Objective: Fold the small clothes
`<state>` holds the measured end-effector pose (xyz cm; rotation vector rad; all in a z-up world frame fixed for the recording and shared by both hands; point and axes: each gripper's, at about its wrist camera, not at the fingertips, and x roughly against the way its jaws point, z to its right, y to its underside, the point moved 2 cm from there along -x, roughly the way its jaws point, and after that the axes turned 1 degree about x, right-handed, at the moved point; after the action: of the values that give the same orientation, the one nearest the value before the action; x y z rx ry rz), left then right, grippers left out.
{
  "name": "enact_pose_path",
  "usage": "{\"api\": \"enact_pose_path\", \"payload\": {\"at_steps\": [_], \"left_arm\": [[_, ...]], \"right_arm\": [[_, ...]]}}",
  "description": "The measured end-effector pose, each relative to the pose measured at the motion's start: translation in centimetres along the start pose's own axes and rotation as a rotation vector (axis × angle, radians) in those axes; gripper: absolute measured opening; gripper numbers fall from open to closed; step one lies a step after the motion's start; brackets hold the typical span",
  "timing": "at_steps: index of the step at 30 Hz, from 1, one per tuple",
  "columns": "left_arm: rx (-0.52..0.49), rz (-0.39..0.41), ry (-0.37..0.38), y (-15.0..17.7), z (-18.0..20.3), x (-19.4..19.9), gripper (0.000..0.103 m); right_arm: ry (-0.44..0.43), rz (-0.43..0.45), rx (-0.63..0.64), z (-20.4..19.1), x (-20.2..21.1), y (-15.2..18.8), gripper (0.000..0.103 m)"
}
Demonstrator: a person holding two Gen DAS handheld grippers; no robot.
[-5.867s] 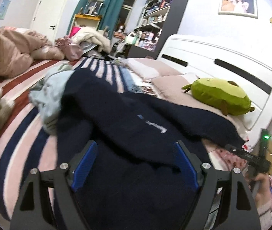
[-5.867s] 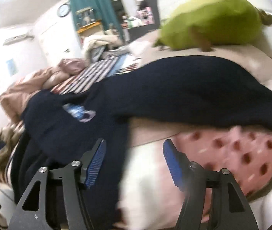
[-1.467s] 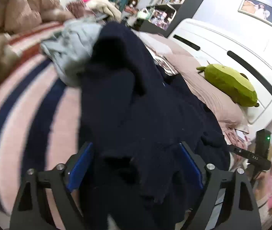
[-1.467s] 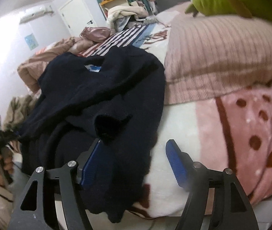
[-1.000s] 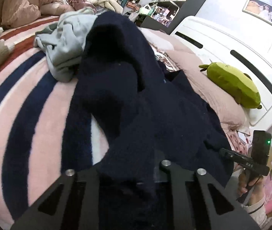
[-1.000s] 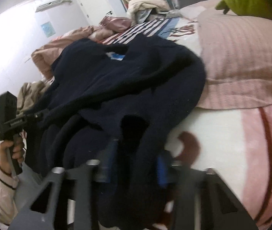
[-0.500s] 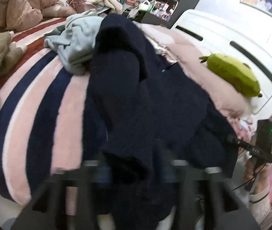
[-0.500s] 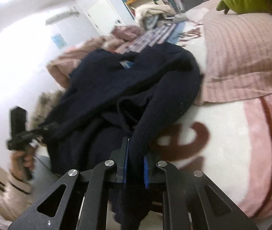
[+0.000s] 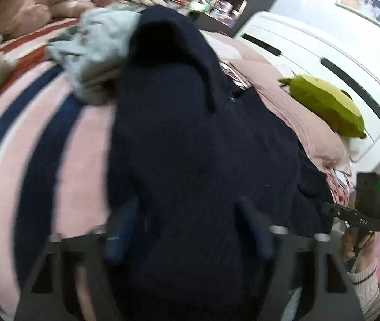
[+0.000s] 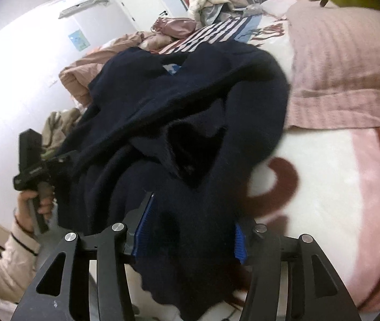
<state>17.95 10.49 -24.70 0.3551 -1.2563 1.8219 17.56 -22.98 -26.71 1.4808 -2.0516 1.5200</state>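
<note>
A dark navy sweater (image 9: pixel 190 139) lies bunched on the bed, its lower edge hanging over the near side. In the left wrist view my left gripper (image 9: pixel 187 230) has its blue fingers apart, with sweater fabric lying between them; the view is blurred. In the right wrist view the same sweater (image 10: pixel 179 112) is heaped, with a small blue label near its collar. My right gripper (image 10: pixel 190 232) is open too, its blue pads either side of a hanging fold of the sweater. Each gripper shows in the other's view, held by a hand: the right one (image 9: pixel 361 211), the left one (image 10: pixel 37 165).
The bed has a pink, navy and red striped blanket (image 9: pixel 29 139). A pale blue garment (image 9: pixel 96 45) lies beside the sweater. A green plush toy (image 9: pixel 326 104) rests on pink pillows (image 10: pixel 345 61) by the white headboard (image 9: pixel 323 53). More bedding and clothes pile at the far side.
Both grippers were shut on the sweater's lower edge half a second ago. Now both have opened, and the fabric lies loose between their fingers.
</note>
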Motion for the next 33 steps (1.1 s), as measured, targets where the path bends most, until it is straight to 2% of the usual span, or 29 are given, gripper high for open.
{"api": "enact_pose_path", "payload": {"at_steps": [1,2,3,4,5,9,15,20,25,29,33], "left_arm": [[0.007,-0.013,0.006,-0.1,0.3,-0.6,0.039],[0.013,-0.019,0.0,-0.2,0.5,-1.0,0.028],[0.017,-0.019,0.004,-0.4,0.7,-1.1,0.017],[0.024,-0.016,0.013,-0.4,0.7,-0.9,0.016],[0.033,-0.008,0.022,-0.4,0.8,-0.6,0.014],[0.015,0.037,0.027,0.2,1.9,2.1,0.012],[-0.023,0.105,0.025,1.0,4.4,6.5,0.011],[-0.026,0.11,0.055,2.8,5.4,9.9,0.011],[-0.067,0.095,0.045,5.0,7.2,12.9,0.012],[-0.113,0.115,0.038,6.4,8.7,15.0,0.012],[-0.121,0.161,0.092,5.4,9.8,17.3,0.012]], "right_arm": [[-0.013,-0.003,0.004,-0.2,-0.3,-0.1,0.046],[-0.021,-0.008,0.013,-0.5,-0.8,-0.3,0.041],[-0.025,-0.011,0.02,-0.7,-1.2,-0.5,0.029],[-0.031,-0.011,0.015,-0.8,-1.4,-0.5,0.021],[-0.042,-0.015,-0.001,-0.7,-1.6,-0.6,0.008],[-0.112,0.033,-0.024,-1.0,-0.5,-0.5,0.007],[-0.188,0.138,0.001,-2.9,3.7,-0.1,0.006],[-0.226,0.148,0.033,-5.1,5.8,1.1,0.006],[-0.287,0.193,0.042,-7.2,8.6,2.2,0.005],[-0.281,0.231,0.073,-9.0,10.7,2.8,0.005],[-0.295,0.264,0.095,-10.4,12.5,2.6,0.005]]}}
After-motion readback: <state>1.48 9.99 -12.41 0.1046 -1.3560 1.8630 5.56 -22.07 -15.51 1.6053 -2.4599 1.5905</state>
